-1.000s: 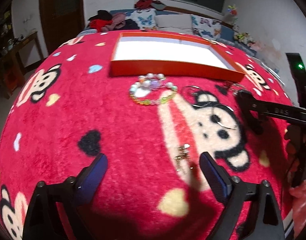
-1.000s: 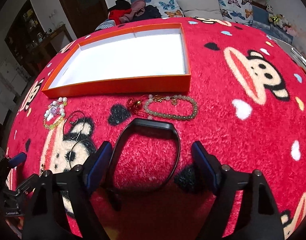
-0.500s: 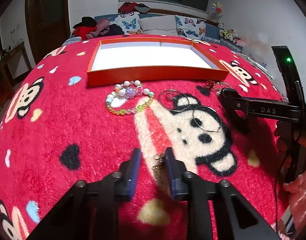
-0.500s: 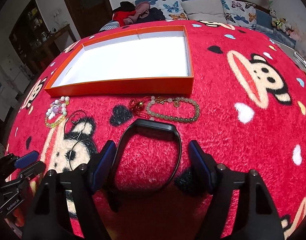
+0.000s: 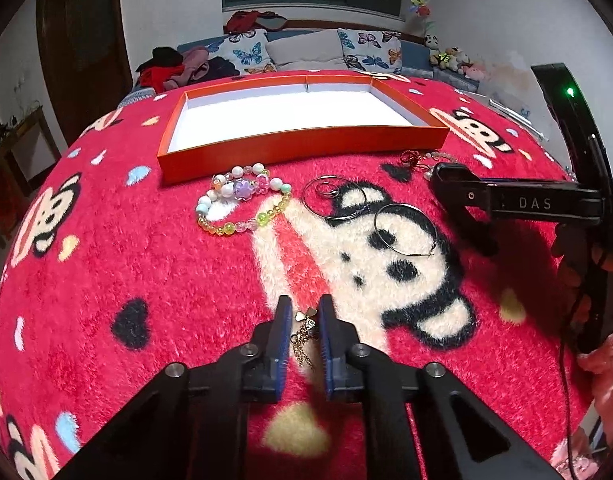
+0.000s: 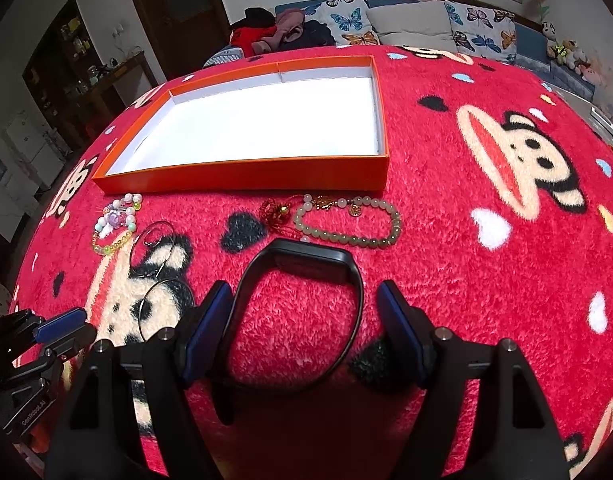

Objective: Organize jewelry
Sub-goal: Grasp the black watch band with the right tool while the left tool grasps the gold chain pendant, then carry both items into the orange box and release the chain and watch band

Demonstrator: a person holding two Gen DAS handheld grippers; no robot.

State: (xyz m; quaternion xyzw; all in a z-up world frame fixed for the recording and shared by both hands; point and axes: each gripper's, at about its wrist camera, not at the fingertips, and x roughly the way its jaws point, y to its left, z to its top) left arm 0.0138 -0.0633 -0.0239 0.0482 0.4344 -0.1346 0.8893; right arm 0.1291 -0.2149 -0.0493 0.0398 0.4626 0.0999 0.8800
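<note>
- Left gripper (image 5: 304,314) pinches a gold earring (image 5: 305,330) on the red monkey-print blanket (image 5: 146,260).
- Right gripper (image 6: 302,308) jaws wide, closing around a black wristband (image 6: 306,258).
- Orange tray (image 6: 242,172) at twelve o'clock; cushioned sofa (image 5: 306,50) behind.

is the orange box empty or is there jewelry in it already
Empty. The orange box shows only bare white floor in both views; the bracelets, hoops and black band all lie outside on the red blanket.

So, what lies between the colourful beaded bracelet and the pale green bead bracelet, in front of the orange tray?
In the right wrist view: two thin metal hoop earrings and a small red knotted charm, all resting on the red blanket.
</note>
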